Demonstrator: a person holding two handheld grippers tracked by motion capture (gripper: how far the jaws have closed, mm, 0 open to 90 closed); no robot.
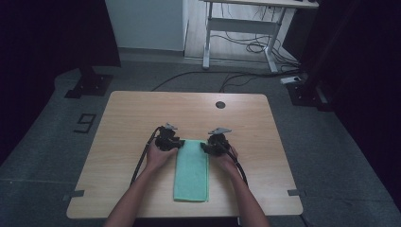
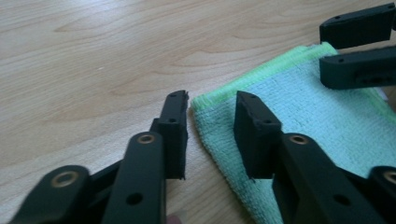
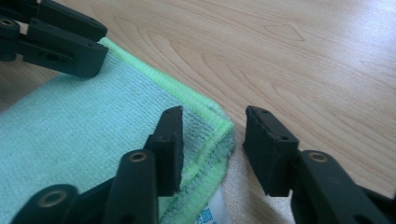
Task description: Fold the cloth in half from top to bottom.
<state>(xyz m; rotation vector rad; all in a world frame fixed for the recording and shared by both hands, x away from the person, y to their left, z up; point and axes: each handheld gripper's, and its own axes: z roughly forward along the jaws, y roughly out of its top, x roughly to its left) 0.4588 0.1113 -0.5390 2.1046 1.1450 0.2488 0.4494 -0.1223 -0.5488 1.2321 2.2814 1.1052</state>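
**Both grippers close in on the cloth's far corners**

We straddle one far corner of the folded green cloth [image 1: 191, 169] with each tool: the left gripper [image 2: 211, 123] at its left corner, the right gripper [image 3: 212, 135] at its right. Both stand unclenched, pads clear of the cloth. To pinch well, we judge each lower jaw must slip under every layer before closing. The cloth lies flat mid-table [image 1: 142, 109]

Light wood table [image 1: 142, 113] with a round cable grommet [image 1: 220, 104], standing on grey carpet floor [image 1: 340, 156]. Behind it a white-framed desk [image 1: 241, 23], loose cables [image 1: 255, 47] underneath, pale wall panel [image 1: 144, 23]. Dark curtains [image 1: 42, 38] either side; dim light.
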